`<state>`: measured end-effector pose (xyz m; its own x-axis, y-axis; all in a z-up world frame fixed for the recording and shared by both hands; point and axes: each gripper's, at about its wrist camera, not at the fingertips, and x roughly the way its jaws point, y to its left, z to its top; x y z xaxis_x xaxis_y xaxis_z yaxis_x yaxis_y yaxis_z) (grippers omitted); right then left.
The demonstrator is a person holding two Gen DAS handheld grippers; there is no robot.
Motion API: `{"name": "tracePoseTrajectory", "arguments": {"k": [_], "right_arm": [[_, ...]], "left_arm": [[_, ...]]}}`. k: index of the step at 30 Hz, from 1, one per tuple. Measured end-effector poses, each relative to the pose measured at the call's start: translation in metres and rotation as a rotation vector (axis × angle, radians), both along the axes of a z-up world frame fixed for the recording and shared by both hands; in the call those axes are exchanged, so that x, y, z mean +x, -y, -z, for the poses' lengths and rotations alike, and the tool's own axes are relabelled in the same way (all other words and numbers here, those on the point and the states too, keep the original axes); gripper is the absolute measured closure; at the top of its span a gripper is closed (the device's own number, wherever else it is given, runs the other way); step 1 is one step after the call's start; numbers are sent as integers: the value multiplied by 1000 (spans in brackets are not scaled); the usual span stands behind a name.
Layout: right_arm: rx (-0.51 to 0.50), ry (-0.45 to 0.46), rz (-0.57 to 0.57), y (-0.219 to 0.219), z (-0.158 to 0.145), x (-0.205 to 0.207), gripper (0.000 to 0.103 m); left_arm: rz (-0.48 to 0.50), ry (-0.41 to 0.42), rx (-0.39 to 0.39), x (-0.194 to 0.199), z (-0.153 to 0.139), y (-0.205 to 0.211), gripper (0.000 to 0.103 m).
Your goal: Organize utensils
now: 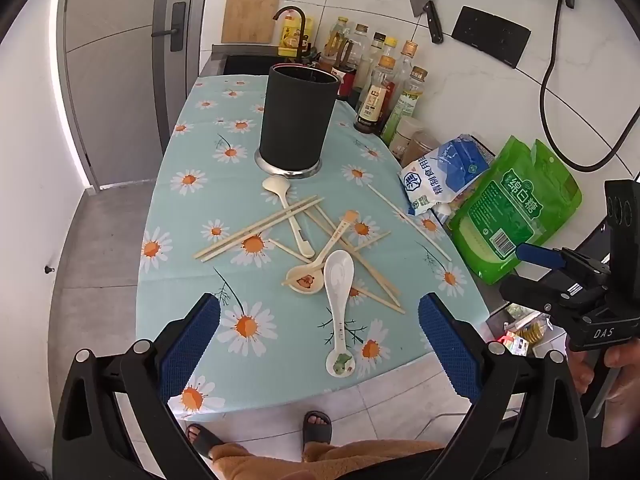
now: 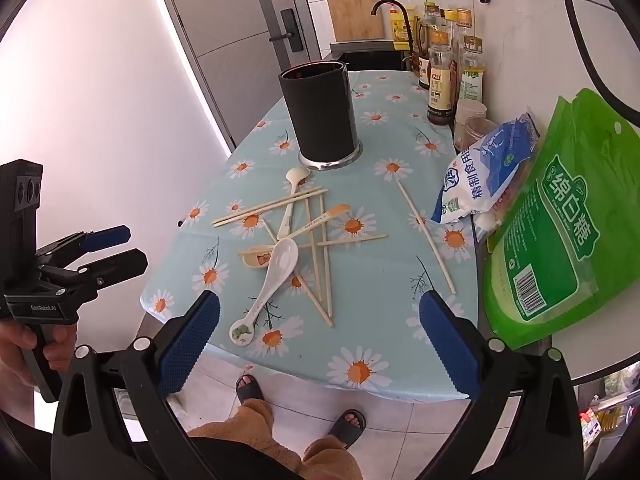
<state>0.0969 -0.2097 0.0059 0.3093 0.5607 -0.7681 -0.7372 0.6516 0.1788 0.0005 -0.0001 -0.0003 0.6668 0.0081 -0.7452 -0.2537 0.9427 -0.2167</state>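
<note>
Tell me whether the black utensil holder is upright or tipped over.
Upright: the black utensil holder stands on its metal base on the daisy tablecloth, open mouth facing up.

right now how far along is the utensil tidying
Nothing looks done: no utensil pokes out of the black holder. Nothing is in hand; the left gripper and right gripper hover with jaws open and empty. All is left: the white spoon, two other spoons and the scattered chopsticks lie on the tablecloth.

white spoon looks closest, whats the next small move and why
Probably lower the right gripper onto the white spoon. Both grippers hang open and empty, the holder holds no utensils that show, and this spoon lies on top of the chopsticks, nearest the table edge.
</note>
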Motion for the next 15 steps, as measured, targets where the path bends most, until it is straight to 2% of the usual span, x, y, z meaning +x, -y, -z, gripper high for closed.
{"name": "tracePoseTrajectory", "arguments": {"k": [4,5,15], "right_arm": [[2,-2,-1,0,0,-1,4],[3,-1,-2,-1,0,-1,4],[-6,-4,-1,0,-1,-3,4]], "left_arm": [[6,12,20,-6,2,7,7],[13,-8,13,-2,-1,6,7],[33,-8,-13,1,3,7,7]]}}
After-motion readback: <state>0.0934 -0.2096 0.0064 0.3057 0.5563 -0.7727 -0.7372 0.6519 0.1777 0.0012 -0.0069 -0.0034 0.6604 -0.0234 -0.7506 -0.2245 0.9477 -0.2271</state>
